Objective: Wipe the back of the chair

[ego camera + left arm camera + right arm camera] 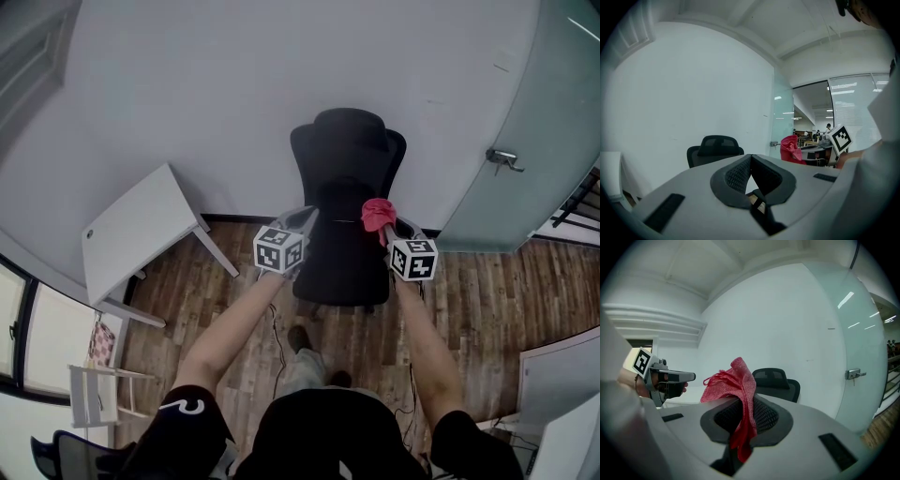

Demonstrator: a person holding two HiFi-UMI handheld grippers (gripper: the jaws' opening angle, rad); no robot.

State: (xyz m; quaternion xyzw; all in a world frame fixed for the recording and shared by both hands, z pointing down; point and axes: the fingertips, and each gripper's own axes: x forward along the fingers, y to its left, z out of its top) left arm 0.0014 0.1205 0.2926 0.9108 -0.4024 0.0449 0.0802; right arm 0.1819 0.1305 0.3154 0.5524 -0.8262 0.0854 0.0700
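Head view. Shows black chair (pixel 347 169) at centre frame, against white wall (pixel 234 94), on wooden floor (pixel 487 300). Places left gripper (pixel 305 217) over chair's left edge and right gripper (pixel 386 223) over its right edge, with red cloth (pixel 377 214) bunched at the tip of the right one. Has white desk (pixel 141 230) at left, glass door (pixel 525 122) with door handle (pixel 504 158) at right.

Left gripper view. Shows fingers (pixel 735 174) pressed together at the tips, nothing between them. Puts chair (pixel 715 149) left of centre, beyond the tips; red cloth (pixel 790 148) and right gripper's marker cube (pixel 840 138) at right.

Right gripper view. Shows fingers (pixel 765 416) pinching red cloth (pixel 737 380), folds standing above, tail hanging below. Puts chair (pixel 777 381) just right of centre behind the cloth, apart from it; left gripper (pixel 689 377) at left.
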